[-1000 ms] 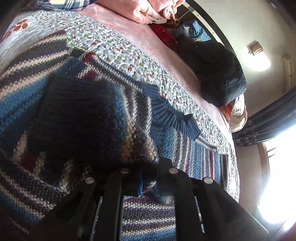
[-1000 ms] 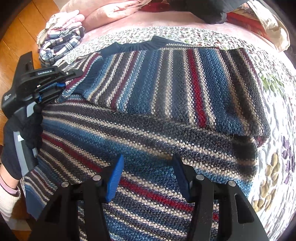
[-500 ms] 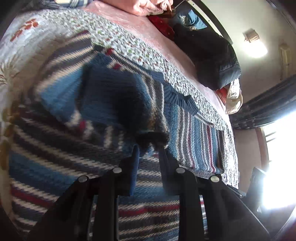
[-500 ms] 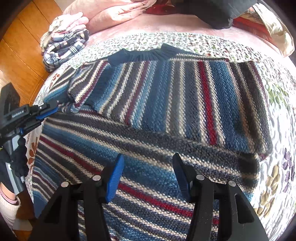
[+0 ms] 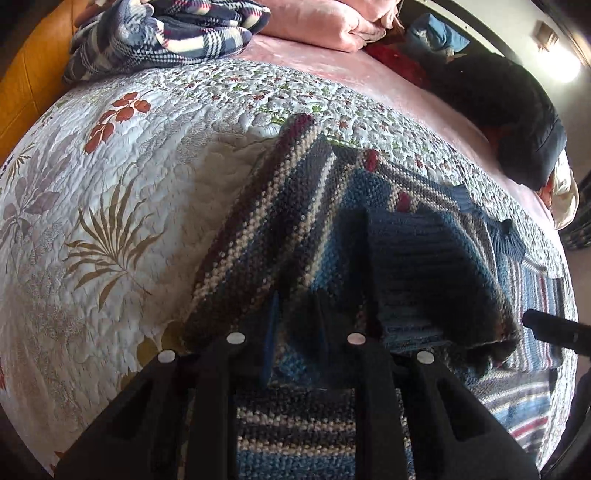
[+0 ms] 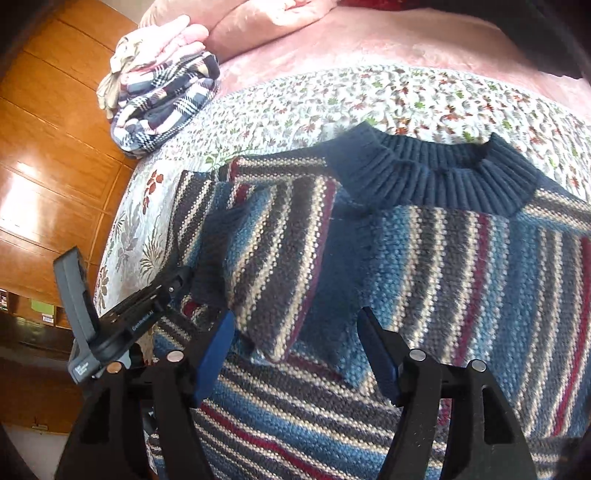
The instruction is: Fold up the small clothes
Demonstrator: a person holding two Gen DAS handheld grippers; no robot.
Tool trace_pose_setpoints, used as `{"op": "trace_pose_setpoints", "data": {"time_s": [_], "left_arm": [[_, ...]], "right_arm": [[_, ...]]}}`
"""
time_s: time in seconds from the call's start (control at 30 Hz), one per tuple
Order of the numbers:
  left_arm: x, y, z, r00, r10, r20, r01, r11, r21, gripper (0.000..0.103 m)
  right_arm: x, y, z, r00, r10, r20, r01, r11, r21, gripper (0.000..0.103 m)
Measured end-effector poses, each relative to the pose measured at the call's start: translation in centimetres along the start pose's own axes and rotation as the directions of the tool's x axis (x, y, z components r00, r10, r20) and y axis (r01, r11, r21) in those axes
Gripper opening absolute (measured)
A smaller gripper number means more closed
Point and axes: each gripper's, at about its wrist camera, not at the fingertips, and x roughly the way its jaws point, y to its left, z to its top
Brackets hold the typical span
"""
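Note:
A knitted sweater (image 6: pixel 461 277) striped in blue, grey, cream and red lies flat on the bed, its navy ribbed collar (image 6: pixel 436 177) at the far side. One sleeve (image 6: pixel 280 258) is folded in over the chest, and its dark cuff (image 5: pixel 424 258) rests on the body. My left gripper (image 5: pixel 295 325) is low over the sweater's shoulder edge, open, with no cloth between its fingers. In the right wrist view the left gripper (image 6: pixel 177 284) ends just beside the cuff. My right gripper (image 6: pixel 297 350) hangs open over the folded sleeve, empty.
The sweater lies on a floral quilt (image 5: pixel 110 184). A folded plaid blanket (image 6: pixel 166 99) and pink bedding (image 5: pixel 314 29) sit at the head of the bed, with a dark jacket (image 5: pixel 509 110) beyond. Wooden panelling (image 6: pixel 55 129) runs along the bed's left side.
My left gripper carried the sleeve cuff across the chest, let it go and drew back to the shoulder edge. My right gripper moved in toward the collar and folded sleeve, still open.

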Motion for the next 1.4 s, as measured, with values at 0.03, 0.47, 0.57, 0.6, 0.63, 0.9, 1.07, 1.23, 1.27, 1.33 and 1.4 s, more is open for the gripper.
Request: {"op": "trace_pose_setpoints", "data": {"time_s": [0.03, 0.47, 0.57, 0.6, 0.63, 0.9, 1.07, 1.23, 1.27, 1.33, 1.4], "left_arm": [[0.0, 0.1, 0.1, 1.0, -0.002, 0.0, 0.002, 1.0, 0.003, 0.018], [-4.0, -0.3, 0.6, 0.99, -0.121, 0.069, 0.127, 0.988, -0.092, 0.017], [-4.6, -2.1, 0.8, 0.984, -0.156, 0.087, 0.161, 0.986, -0.053, 0.017], [-4.4, -2.9, 0.9, 0.983, -0.166, 0.078, 0.17, 0.985, -0.036, 0.017], [-4.0, -3.5, 0.9, 0.984, -0.167, 0.068, 0.169, 0.985, -0.023, 0.017], [1.4, -4.1, 0.1, 0.99, -0.137, -0.037, 0.136, 0.99, -0.031, 0.018], [1.3, -3.9, 0.3, 0.988, -0.15, -0.038, 0.149, 0.989, -0.026, 0.017], [-1.1, -2.9, 0.2, 0.992, -0.123, -0.009, 0.122, 0.992, -0.018, 0.04], [-1.3, -2.7, 0.1, 0.993, -0.12, -0.008, 0.12, 0.993, -0.013, 0.04], [-1.2, -2.3, -0.1, 0.992, -0.128, -0.021, 0.128, 0.992, -0.012, 0.04], [-0.8, -1.8, -0.2, 0.99, -0.134, -0.032, 0.133, 0.991, -0.016, 0.04]], "right_arm": [[0.7, 0.3, 0.3, 1.0, 0.002, -0.011, -0.002, 1.0, 0.003, 0.069], [0.0, 0.9, 0.9, 0.997, 0.064, 0.047, -0.063, 0.998, -0.029, 0.018], [-1.6, 0.1, 0.9, 0.996, 0.054, 0.076, -0.052, 0.998, -0.032, 0.018], [-1.8, -0.4, 0.9, 0.996, 0.047, 0.078, -0.045, 0.999, -0.023, 0.018], [-1.8, -1.0, 0.9, 0.996, 0.038, 0.078, -0.037, 0.999, -0.013, 0.018], [1.0, -5.7, 0.4, 0.999, 0.042, 0.02, -0.043, 0.995, 0.095, 0.02], [-0.1, -4.8, 0.3, 0.999, -0.035, 0.032, 0.034, 0.998, 0.043, 0.035], [-3.5, 0.6, -0.2, 0.973, -0.168, 0.16, 0.193, 0.968, -0.159, 0.045], [-3.4, 1.7, -0.3, 0.973, -0.165, 0.161, 0.195, 0.96, -0.199, 0.046], [-2.3, 4.0, -0.3, 0.982, -0.14, 0.124, 0.169, 0.949, -0.266, 0.047], [-0.3, 5.7, -0.1, 0.986, -0.147, 0.081, 0.165, 0.938, -0.305, 0.047]]}}
